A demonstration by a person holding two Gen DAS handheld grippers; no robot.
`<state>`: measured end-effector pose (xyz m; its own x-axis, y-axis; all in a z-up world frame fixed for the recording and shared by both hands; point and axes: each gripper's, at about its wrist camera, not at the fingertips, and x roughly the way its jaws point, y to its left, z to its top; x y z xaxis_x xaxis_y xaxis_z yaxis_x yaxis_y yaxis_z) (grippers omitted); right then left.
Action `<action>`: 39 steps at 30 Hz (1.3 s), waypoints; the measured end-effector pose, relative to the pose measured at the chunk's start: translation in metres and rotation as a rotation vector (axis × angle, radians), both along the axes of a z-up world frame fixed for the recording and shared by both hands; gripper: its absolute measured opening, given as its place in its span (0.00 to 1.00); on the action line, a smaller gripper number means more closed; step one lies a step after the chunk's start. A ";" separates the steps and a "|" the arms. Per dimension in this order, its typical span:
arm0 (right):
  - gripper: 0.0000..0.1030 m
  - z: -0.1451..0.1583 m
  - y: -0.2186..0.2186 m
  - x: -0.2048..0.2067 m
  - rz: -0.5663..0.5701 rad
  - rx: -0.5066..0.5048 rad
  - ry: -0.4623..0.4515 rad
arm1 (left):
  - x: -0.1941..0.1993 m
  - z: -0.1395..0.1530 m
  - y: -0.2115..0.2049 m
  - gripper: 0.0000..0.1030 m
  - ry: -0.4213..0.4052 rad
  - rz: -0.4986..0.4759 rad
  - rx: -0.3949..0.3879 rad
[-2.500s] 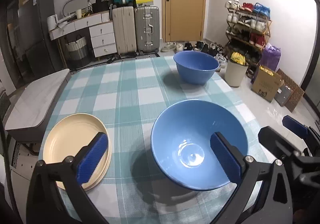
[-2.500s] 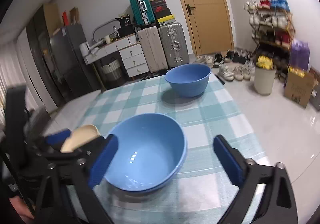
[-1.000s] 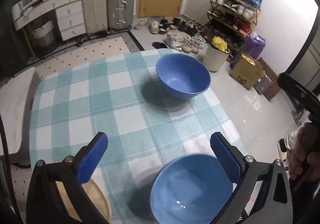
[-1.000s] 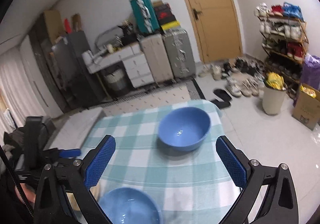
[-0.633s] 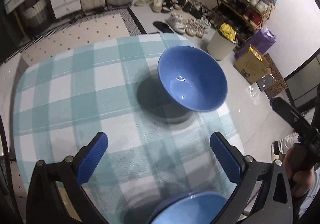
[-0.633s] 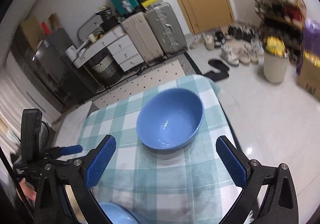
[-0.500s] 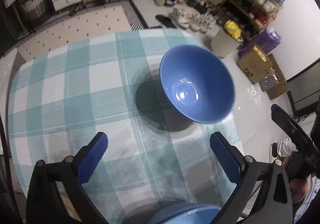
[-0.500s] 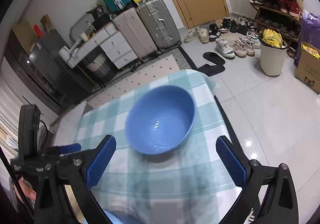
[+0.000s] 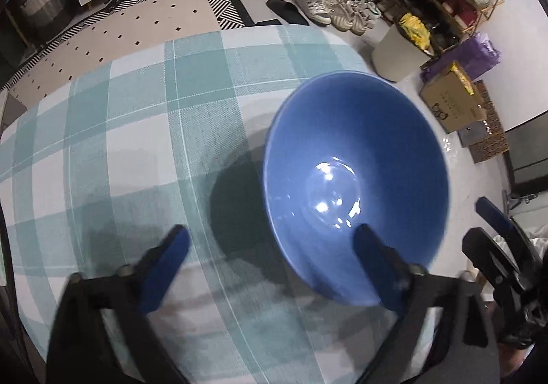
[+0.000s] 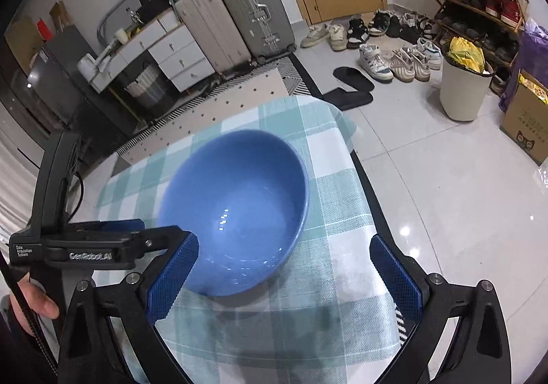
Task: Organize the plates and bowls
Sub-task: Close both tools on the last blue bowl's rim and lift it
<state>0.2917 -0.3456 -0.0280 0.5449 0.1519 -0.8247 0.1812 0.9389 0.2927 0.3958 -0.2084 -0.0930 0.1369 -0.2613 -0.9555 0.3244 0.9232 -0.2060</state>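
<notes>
A round table [image 9: 144, 117] is being covered by a teal-and-white checked tablecloth [image 10: 342, 213], and a deep blue bowl [image 9: 356, 178] is being kept upright on it, near the edge facing the shoe-strewn floor. The left gripper [image 9: 270, 260] is being pointed steeply down at the bowl's near rim, which is being straddled by its closing jaws: one blue pad inside the bowl, the other outside over the cloth, neither seen pressing. The right gripper [image 10: 284, 267] is being held wide apart just beside the bowl's near side, nothing being clamped. The left gripper's handle is being held by a hand [image 10: 34, 302].
</notes>
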 end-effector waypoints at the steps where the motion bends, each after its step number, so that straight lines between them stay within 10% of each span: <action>1: 0.99 -0.003 -0.001 0.003 -0.004 -0.010 0.007 | 0.002 -0.002 -0.001 0.74 0.005 -0.004 -0.004; 3: 0.99 -0.006 -0.002 0.007 -0.002 -0.024 0.013 | 0.005 -0.007 -0.003 0.60 0.020 -0.010 -0.025; 5: 0.99 -0.009 -0.003 0.010 -0.001 -0.036 0.023 | 0.009 -0.015 -0.003 0.22 0.055 -0.016 -0.064; 8: 0.99 -0.017 -0.005 0.019 0.016 -0.033 0.050 | 0.011 -0.019 -0.002 0.13 0.080 -0.021 -0.075; 22: 0.93 -0.030 0.007 0.032 0.074 -0.041 0.118 | -0.002 -0.009 0.006 0.09 0.049 -0.073 -0.023; 39: 0.26 -0.040 0.055 0.024 0.213 -0.077 0.205 | -0.041 -0.005 0.042 0.09 0.073 -0.096 -0.005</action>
